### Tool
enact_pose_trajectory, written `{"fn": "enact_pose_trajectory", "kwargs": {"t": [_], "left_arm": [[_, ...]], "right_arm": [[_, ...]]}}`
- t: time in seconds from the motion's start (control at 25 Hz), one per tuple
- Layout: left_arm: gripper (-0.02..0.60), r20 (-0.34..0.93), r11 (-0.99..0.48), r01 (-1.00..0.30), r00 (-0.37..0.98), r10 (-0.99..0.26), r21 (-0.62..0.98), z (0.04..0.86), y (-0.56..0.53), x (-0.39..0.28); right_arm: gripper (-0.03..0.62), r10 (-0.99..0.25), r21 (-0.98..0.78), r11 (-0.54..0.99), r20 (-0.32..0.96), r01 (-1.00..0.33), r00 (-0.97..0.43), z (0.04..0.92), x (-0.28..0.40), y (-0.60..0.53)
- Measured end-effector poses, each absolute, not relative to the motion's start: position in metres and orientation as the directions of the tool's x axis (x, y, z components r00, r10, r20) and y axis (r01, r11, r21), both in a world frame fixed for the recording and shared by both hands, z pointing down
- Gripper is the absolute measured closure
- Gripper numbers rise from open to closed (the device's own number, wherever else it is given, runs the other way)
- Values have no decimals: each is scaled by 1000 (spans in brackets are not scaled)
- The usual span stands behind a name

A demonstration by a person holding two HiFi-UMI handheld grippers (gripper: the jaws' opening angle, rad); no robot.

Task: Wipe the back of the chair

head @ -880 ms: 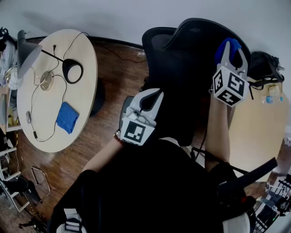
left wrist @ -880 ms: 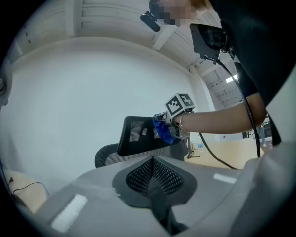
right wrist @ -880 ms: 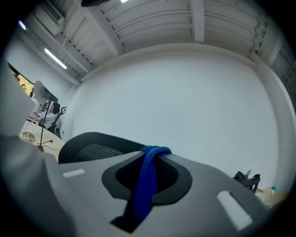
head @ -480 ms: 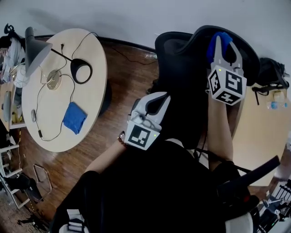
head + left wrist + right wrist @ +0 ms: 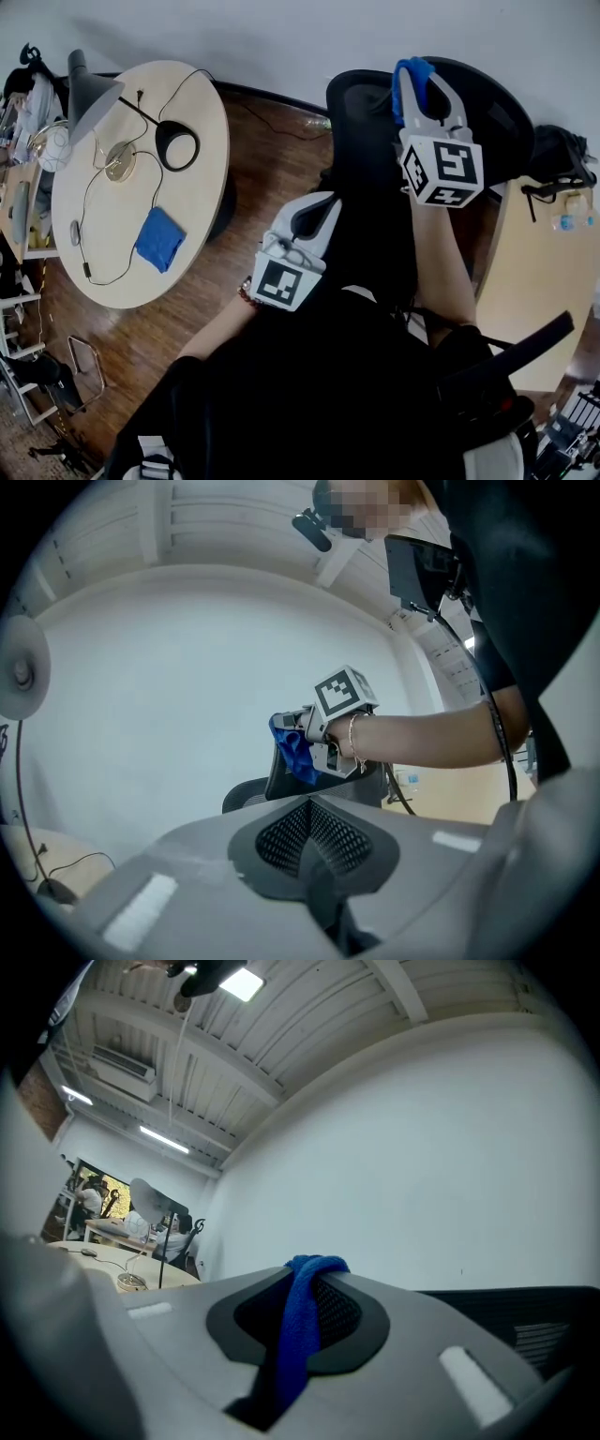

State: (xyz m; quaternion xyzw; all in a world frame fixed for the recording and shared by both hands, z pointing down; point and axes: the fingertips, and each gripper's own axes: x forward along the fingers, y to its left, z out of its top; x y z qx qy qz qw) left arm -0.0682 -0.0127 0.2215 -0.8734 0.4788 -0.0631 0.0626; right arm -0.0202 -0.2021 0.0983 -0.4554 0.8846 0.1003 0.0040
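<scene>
Slippage is the main risk: the blue cloth is clamped as a narrow fold between the right gripper's fingers, so a hard drag could pull it free. The chair back, upper right in the head view, has its top edge right at the cloth-tipped fingers. The left gripper's fingers are together and empty at centre frame.

A round, pale wooden bench stands on a dark wooden floor, left of the chair. On the bench stand a black lamp and a small round disc. A thin cable loops across the top, and a folded blue cloth lies near its edge. A second pale bench shows at the right.
</scene>
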Motion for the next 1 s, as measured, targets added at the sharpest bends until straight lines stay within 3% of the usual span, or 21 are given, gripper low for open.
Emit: {"fn": "enact_pose_trajectory", "kwargs": {"t": [0.2, 0.32, 0.44, 0.76, 1.0], "left_arm": [[575, -25, -504, -859, 508, -861, -95, 206, -5, -79], [575, -25, -474, -880, 473, -880, 22, 202, -6, -95], [575, -13, -468, -883, 468, -884, 43, 201, -12, -104], [575, 14, -532, -847, 532, -847, 20, 208, -21, -76], [575, 22, -502, -865, 502, -865, 4, 204, -23, -80]], "right_arm": [[551, -772, 132, 588, -205, -798, -602, 74, -7, -171], [551, -795, 119, 534, -266, -837, -546, 54, 26, -149], [551, -835, 112, 455, -291, -884, -467, 42, 70, -134], [551, -961, 298, 176, -156, -938, -230, 82, 215, -125], [551, -981, 343, 168, -38, -924, -192, 128, 235, -165]]}}
